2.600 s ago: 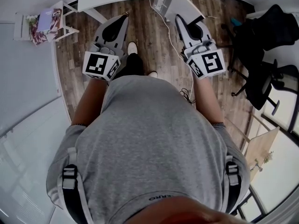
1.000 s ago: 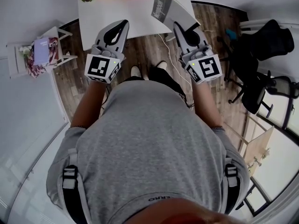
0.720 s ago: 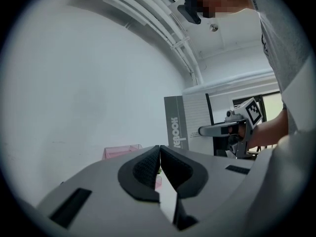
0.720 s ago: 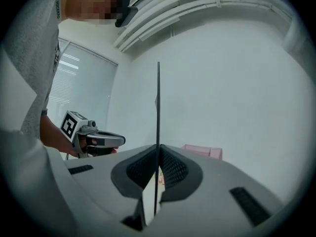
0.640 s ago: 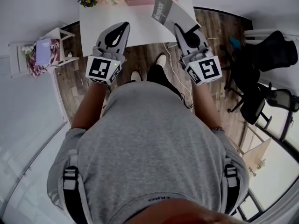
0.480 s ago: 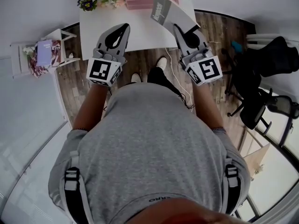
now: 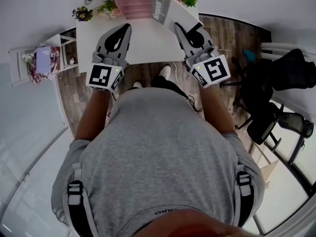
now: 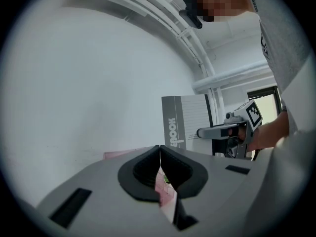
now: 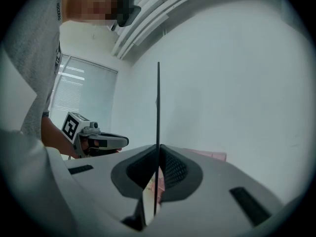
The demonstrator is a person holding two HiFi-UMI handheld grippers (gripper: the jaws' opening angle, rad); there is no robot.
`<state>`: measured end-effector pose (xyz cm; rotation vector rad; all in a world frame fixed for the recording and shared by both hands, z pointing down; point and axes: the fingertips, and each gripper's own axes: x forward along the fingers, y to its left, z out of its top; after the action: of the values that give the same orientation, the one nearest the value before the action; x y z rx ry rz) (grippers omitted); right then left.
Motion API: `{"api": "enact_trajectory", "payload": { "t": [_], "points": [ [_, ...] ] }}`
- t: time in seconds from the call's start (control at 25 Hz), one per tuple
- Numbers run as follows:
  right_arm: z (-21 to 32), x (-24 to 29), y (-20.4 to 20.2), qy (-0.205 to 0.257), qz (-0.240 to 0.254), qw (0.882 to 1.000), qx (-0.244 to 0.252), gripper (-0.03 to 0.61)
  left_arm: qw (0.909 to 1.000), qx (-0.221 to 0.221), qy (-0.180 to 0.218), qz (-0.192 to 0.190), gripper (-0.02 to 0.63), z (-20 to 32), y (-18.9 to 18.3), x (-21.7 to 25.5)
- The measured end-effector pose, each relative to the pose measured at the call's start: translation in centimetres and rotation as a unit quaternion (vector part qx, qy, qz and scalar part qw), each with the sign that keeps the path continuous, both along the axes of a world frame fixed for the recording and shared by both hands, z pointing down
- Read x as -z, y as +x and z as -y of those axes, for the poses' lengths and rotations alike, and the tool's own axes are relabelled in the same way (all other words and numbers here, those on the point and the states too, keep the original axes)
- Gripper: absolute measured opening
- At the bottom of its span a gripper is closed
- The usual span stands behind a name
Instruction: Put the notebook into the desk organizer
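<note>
Grey T-shirt (image 7: 158, 147); black, seemingly buckled shoulder straps (image 7: 74, 204).

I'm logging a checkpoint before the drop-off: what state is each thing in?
left tool: shut, empty.
right tool: shut on the notebook.
notebook: held upright on edge, not yet in the desk organizer.
desk organizer: stands on the white table, blurred.

Ahead of the grey-shirted torso (image 7: 158, 152), the grey left gripper (image 7: 127, 26) is pointing level, jaws together. The right gripper (image 7: 177, 25) is clamping a grey notebook (image 7: 159, 8).
</note>
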<state>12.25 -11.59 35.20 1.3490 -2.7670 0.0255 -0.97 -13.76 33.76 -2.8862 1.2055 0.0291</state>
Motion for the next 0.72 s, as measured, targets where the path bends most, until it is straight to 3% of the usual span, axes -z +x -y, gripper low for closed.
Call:
{"api": "enact_trajectory", "payload": {
  "t": [0.36, 0.72],
  "points": [
    [4.1, 0.0, 3.2, -0.006, 0.007, 0.999, 0.048, 0.015, 0.9988, 0.046, 0.011, 0.010, 0.020, 3.5, 2.4, 0.6],
    [8.3, -0.3, 2.6, -0.018, 0.017, 0.997, 0.078, 0.015, 0.9968, 0.079, 0.008, 0.002, 0.020, 6.9, 1.6, 0.4]
  ]
}}
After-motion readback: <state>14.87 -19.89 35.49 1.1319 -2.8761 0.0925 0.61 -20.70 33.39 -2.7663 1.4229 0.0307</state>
